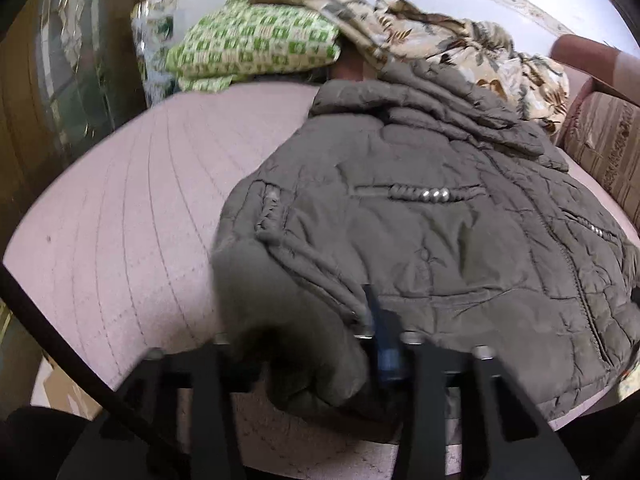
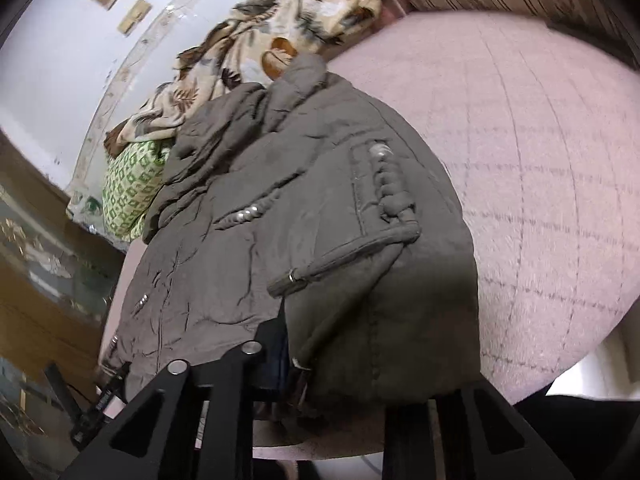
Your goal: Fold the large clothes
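Note:
A grey-brown padded jacket (image 1: 420, 216) lies spread on a pink quilted bed cover (image 1: 132, 208), collar toward the far wall. In the left wrist view a bunched fold of its lower left corner fills my left gripper (image 1: 304, 344). The blue-padded right finger (image 1: 386, 344) presses on the cloth and the other finger is buried under it. In the right wrist view the same jacket (image 2: 304, 208) runs away from me. My right gripper (image 2: 332, 364) is closed on its lower right hem beside the pocket flap. Only the left finger (image 2: 272, 352) shows.
A green checked pillow (image 1: 248, 52) and a leaf-patterned blanket (image 1: 460, 48) are heaped at the head of the bed against a pale wall. A striped sofa arm (image 1: 604, 136) stands to the right. A dark wooden cabinet (image 1: 60, 80) borders the left side.

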A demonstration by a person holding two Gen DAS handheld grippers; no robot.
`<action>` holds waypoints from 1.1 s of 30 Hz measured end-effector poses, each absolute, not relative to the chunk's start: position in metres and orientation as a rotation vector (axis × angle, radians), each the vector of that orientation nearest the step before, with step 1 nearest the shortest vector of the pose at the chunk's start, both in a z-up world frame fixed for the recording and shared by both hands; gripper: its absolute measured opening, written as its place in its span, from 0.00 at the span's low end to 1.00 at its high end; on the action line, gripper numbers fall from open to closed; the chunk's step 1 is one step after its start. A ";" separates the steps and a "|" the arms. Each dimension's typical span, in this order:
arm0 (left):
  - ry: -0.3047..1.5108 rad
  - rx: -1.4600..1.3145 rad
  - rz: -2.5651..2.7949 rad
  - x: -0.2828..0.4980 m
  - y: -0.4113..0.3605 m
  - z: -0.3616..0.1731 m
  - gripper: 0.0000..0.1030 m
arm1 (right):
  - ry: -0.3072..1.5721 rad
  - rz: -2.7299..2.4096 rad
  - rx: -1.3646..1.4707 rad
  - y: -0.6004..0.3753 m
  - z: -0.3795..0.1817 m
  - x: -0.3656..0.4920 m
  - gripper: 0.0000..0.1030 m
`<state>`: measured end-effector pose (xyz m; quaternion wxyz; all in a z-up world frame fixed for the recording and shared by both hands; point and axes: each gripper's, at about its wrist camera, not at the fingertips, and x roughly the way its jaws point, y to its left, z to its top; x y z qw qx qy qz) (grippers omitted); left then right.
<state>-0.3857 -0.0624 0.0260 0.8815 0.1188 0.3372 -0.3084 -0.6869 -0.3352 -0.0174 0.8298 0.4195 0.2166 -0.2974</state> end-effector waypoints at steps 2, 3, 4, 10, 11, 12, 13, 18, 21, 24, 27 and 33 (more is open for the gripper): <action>0.673 0.255 -0.643 -0.390 -0.063 0.030 0.26 | 0.449 -0.636 0.841 -0.330 -0.010 -0.685 0.19; 0.666 0.250 -0.644 -0.390 -0.062 0.031 0.24 | 0.444 -0.643 0.808 -0.328 -0.005 -0.685 0.19; 0.660 0.244 -0.645 -0.390 -0.061 0.033 0.24 | 0.438 -0.648 0.777 -0.325 -0.001 -0.684 0.18; 0.570 0.263 -0.636 -0.399 -0.060 0.044 0.22 | 0.422 -0.681 0.609 -0.310 0.019 -0.680 0.18; 0.564 0.266 -0.636 -0.400 -0.060 0.045 0.22 | 0.416 -0.681 0.603 -0.309 0.020 -0.681 0.18; 0.559 0.267 -0.635 -0.400 -0.059 0.045 0.22 | 0.408 -0.678 0.598 -0.308 0.022 -0.682 0.18; 0.550 0.265 -0.635 -0.400 -0.058 0.047 0.21 | 0.402 -0.679 0.594 -0.307 0.024 -0.682 0.18; 0.515 0.258 -0.635 -0.404 -0.052 0.054 0.21 | 0.394 -0.684 0.532 -0.299 0.034 -0.680 0.18; 0.473 0.256 -0.641 -0.410 -0.047 0.063 0.21 | 0.376 -0.676 0.506 -0.295 0.044 -0.683 0.18; 0.430 0.256 -0.654 -0.417 -0.041 0.077 0.21 | 0.356 -0.661 0.506 -0.291 0.053 -0.688 0.17; 0.435 0.222 -0.672 -0.421 -0.033 0.090 0.21 | 0.349 -0.641 0.503 -0.285 0.062 -0.695 0.17; 0.395 0.168 -0.686 -0.436 -0.004 0.119 0.21 | 0.310 -0.604 0.491 -0.271 0.091 -0.717 0.16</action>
